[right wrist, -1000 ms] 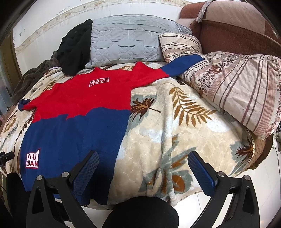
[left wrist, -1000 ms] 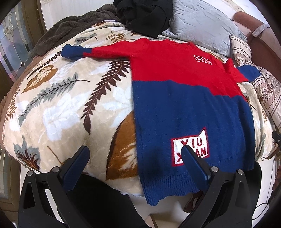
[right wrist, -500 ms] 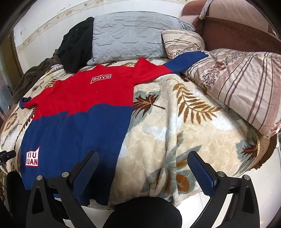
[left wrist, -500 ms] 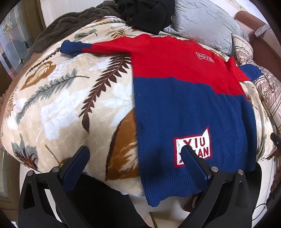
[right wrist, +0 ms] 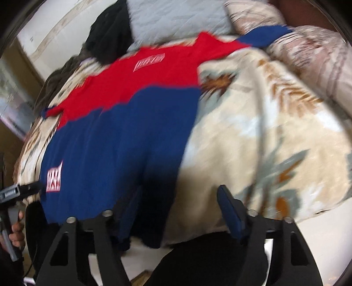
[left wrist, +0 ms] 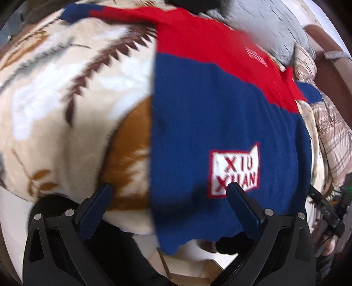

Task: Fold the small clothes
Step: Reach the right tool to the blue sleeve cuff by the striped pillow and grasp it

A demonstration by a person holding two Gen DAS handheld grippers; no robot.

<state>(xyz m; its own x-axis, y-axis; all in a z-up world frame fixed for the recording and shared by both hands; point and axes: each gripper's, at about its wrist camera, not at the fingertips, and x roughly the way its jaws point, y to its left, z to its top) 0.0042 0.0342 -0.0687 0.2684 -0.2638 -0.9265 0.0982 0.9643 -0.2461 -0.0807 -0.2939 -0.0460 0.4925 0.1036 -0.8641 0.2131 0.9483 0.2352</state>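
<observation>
A small red and blue sweater point(left wrist: 220, 110) lies flat on the leaf-print blanket point(left wrist: 66, 92), its hem hanging over the bed's near edge. A white "XIU XUAN" patch point(left wrist: 234, 169) sits near that hem. My left gripper point(left wrist: 169, 189) is open just above the hem's left corner, one finger over the blanket and one over the patch. In the right wrist view, the sweater point(right wrist: 132, 132) has its right hem corner between the jaws of my right gripper point(right wrist: 181, 190). Those jaws are closing, and the pads do not visibly press on the cloth. Both views are blurred.
At the back of the bed lie a grey pillow point(right wrist: 176, 19) and a black garment point(right wrist: 110, 37). A striped floral quilt point(right wrist: 308, 55) fills the right side. A hand point(right wrist: 17, 233) holding the left gripper shows at the left edge of the right wrist view.
Both grippers have dropped and tipped down toward the sweater's hem, which now looks larger and closer. The right gripper's jaws have narrowed; the left jaws stay wide.
</observation>
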